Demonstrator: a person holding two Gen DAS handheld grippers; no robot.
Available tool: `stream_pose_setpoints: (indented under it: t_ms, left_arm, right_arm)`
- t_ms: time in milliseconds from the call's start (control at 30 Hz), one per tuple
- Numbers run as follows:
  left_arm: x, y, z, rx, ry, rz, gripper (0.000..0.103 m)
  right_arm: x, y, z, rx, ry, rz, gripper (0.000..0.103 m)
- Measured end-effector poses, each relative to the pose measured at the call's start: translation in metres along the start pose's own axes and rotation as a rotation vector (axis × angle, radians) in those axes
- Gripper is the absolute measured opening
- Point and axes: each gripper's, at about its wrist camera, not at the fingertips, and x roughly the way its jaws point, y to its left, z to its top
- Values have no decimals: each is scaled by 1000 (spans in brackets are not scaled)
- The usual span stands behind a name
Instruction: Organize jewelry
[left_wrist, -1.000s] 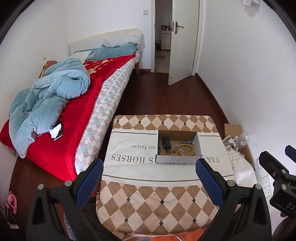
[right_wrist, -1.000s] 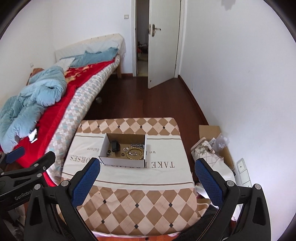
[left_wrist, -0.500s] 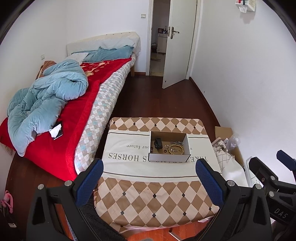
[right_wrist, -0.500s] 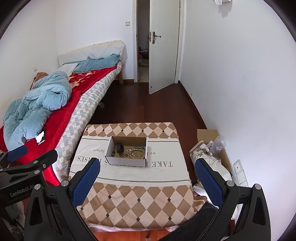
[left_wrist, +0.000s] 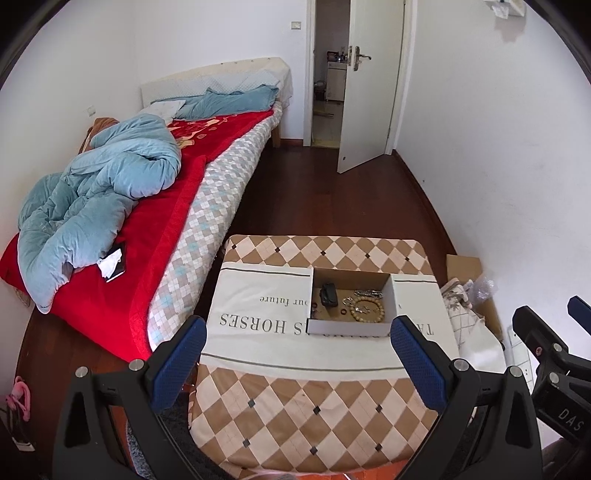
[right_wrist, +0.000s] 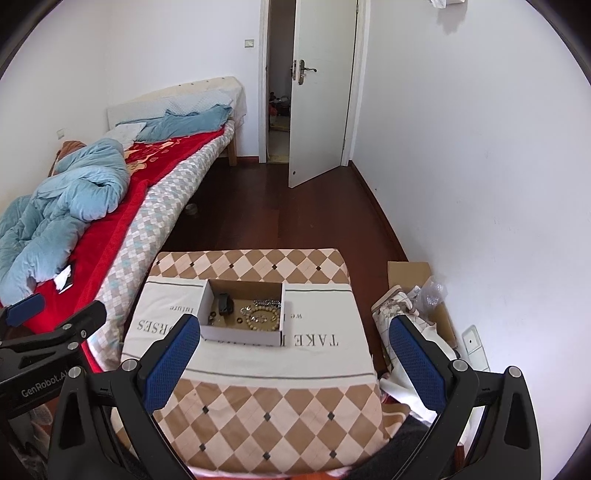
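Both grippers are hanging above the near edge of the cloth-covered table (left_wrist: 317, 402), the left gripper (left_wrist: 297, 363) and the right gripper (right_wrist: 295, 363) each spread wide and holding nothing. The cardboard box (right_wrist: 243, 334) is sitting mid-table, holding a bead bracelet (left_wrist: 367, 309), a chain (left_wrist: 368, 293), small rings and a dark object (left_wrist: 328, 294).

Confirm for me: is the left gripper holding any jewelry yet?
No, the left gripper is open with nothing between its fingers, and the bead bracelet lies in the cardboard box.
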Motion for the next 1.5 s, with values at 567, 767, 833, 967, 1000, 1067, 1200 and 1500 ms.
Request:
stream_pose_setpoints:
  t_ms: [567, 767, 833, 967, 1000, 1067, 1200, 1500]
  left_arm:
    - [70, -5, 20, 24, 91, 45, 102]
    - [75, -6, 18, 26, 102, 48, 102]
    - [76, -6, 18, 26, 104, 49, 102]
    - [76, -6, 17, 26, 106, 43, 102]
    - [76, -6, 17, 25, 106, 41, 102]
    - [76, -6, 16, 29, 105, 42, 102]
    - [76, -7, 14, 31, 108, 38, 102]
    - [74, -8, 14, 32, 107, 38, 102]
  right_arm:
    - [90, 9, 15, -19, 87, 7, 103]
    - [102, 10, 15, -18, 107, 13, 103]
    - [103, 10, 14, -23, 111, 11, 103]
    - [105, 9, 12, -23, 117, 12, 103]
    - [105, 9, 13, -22, 118, 12, 103]
    - [105, 9, 12, -22, 119, 10, 103]
    - [104, 7, 12, -20, 118, 9, 103]
    - [103, 5, 13, -20, 117, 9, 103]
